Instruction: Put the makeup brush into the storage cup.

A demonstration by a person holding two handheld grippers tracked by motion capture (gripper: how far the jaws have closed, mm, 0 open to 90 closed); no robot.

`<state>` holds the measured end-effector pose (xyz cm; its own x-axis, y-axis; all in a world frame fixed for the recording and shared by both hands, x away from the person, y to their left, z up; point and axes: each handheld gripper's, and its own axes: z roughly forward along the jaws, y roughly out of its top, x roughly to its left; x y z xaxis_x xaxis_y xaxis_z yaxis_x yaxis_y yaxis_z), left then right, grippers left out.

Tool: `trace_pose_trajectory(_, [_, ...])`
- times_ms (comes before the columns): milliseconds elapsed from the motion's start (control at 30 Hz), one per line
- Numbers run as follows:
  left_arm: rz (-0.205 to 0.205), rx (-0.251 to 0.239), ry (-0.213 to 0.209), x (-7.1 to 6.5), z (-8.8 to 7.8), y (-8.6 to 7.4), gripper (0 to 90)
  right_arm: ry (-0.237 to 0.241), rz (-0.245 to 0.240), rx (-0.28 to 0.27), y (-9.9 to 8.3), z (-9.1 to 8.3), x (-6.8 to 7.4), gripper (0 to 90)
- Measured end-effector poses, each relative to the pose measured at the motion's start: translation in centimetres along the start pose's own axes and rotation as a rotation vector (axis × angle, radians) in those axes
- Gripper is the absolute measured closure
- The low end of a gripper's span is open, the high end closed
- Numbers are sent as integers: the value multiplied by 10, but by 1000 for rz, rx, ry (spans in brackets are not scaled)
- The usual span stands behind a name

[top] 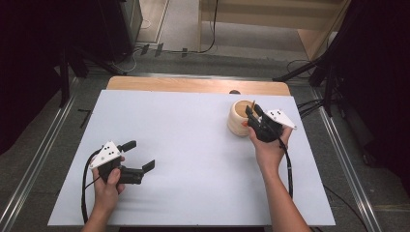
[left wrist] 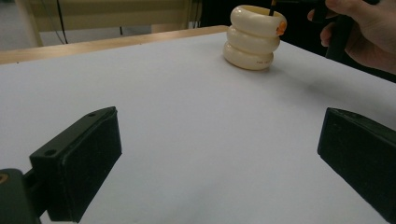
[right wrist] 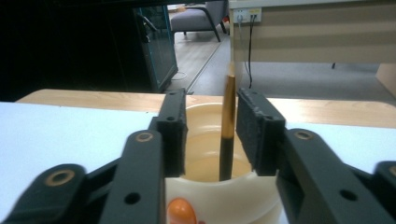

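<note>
A cream, three-ringed holder (top: 240,117) stands at two o'clock on the white table (top: 183,145), near its far edge, a dark stick (right wrist: 227,126) upright inside; the right gripper (top: 255,115) hovers over it, jaws parted around the stick, one pad beside it; the left gripper (top: 138,155) gapes open at eight o'clock over bare surface.
</note>
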<state>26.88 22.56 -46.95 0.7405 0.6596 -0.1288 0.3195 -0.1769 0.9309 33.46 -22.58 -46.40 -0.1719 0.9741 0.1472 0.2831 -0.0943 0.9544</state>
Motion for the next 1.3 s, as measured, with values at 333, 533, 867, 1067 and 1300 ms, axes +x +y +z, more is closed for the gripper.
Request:
trace_pose_trajectory(333, [2,-4,4,0,-1,0,0,72,16,8,-2,-23,0,516])
trace_pose_trajectory(533, [3,-4,5,0,-1,0,0,112,-3,-35,-7,-37,1,461])
trace_pose_trajectory(867, [6,-6,10,0,-2,0,0,157,-45,-20,-16,-55,-1,364])
trace_pose_trajectory(1067, [6,-12,9,1,-3,0,0,188,-34,-9,-23,-64,-3,247])
trace_pose_trajectory(1300, [5,-12,11,1,-3,0,0,183,-75,11,-32,-75,-7,144])
